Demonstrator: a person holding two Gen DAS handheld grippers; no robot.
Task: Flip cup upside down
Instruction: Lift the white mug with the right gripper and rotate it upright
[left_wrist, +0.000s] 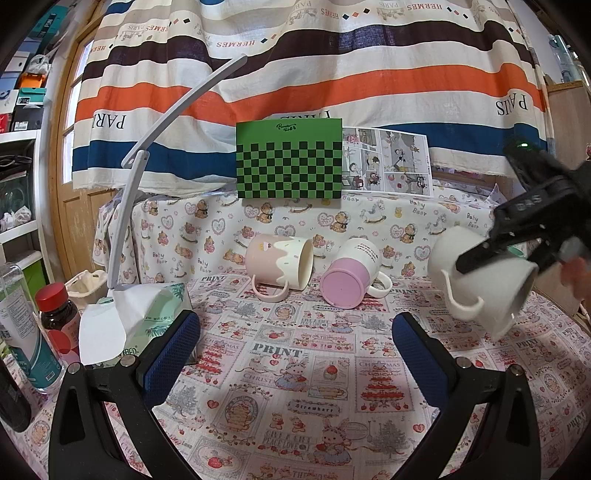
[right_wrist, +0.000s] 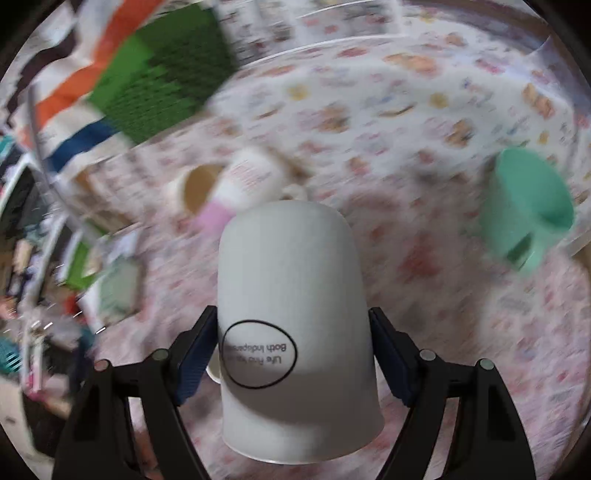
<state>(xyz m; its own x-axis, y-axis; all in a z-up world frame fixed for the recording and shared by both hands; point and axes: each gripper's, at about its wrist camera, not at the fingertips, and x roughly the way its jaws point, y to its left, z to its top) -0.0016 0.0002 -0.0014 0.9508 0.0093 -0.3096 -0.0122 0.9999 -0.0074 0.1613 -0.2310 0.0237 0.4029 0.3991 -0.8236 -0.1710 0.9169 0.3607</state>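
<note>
White cup (right_wrist: 295, 314) clamped by right gripper (right_wrist: 291, 354), airborne

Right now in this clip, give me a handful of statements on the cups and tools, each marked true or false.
1. The right tool is clamped on the plain white ceramic cup. True.
2. The left tool holds the pink cup with white drip glaze. False: its fingers are spread, with nothing between them.
3. The white cup with the lilac base lies on its side. True.
4. The white ceramic cup rests on the printed tablecloth. False: it is held tilted above the cloth.
5. A mint-green plastic cup sits on the cloth. True.
</note>
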